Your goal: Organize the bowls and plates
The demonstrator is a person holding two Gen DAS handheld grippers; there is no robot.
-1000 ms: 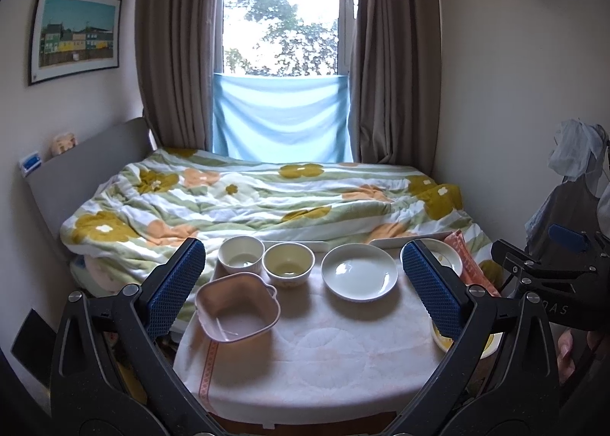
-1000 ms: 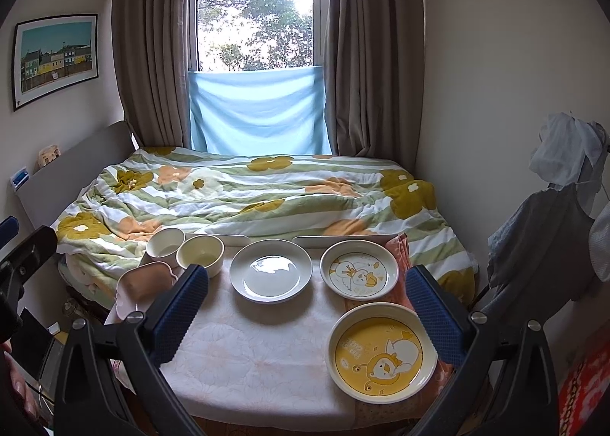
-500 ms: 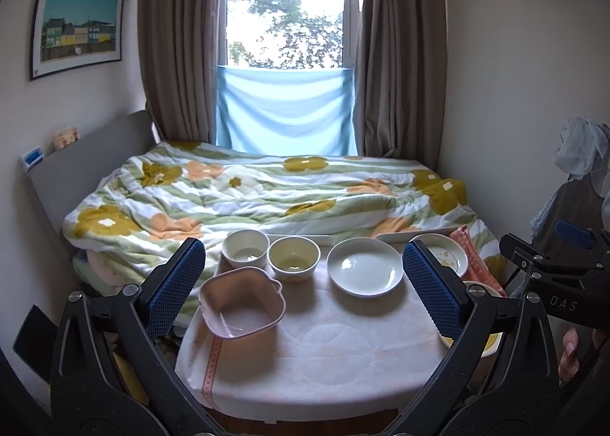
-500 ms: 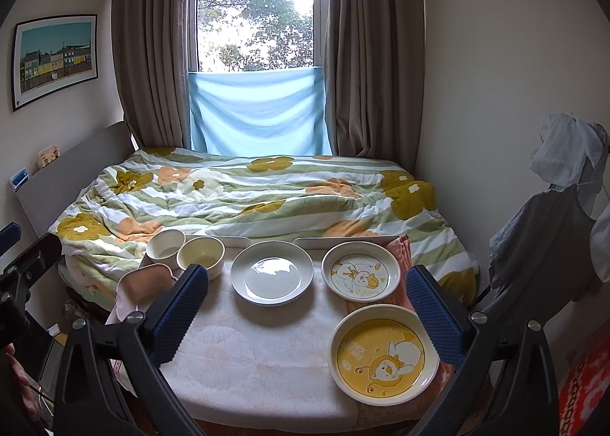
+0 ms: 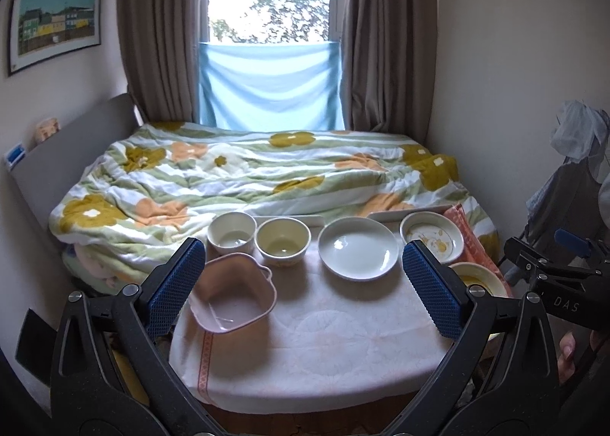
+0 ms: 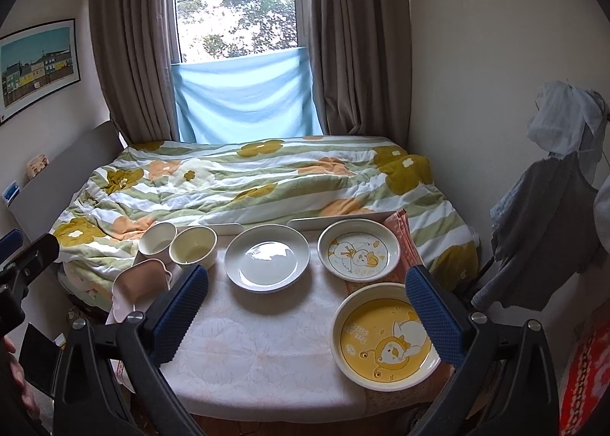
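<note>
Both tongs, left tongs (image 5: 305,283) and right tongs (image 6: 307,306), hover spread wide and empty above the surface (image 6: 259,352). Nothing is stacked yet: bowls (image 5: 282,241) sit left, plates (image 6: 385,346) right. Next, probably, nest one bowl inside another.

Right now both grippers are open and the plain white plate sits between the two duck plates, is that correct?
Not quite. The plain white plate sits between the yellow bowl and the small duck plate; the large yellow duck plate lies nearer the camera. The right wrist view shows it. Both the left gripper and right gripper are open.
</note>
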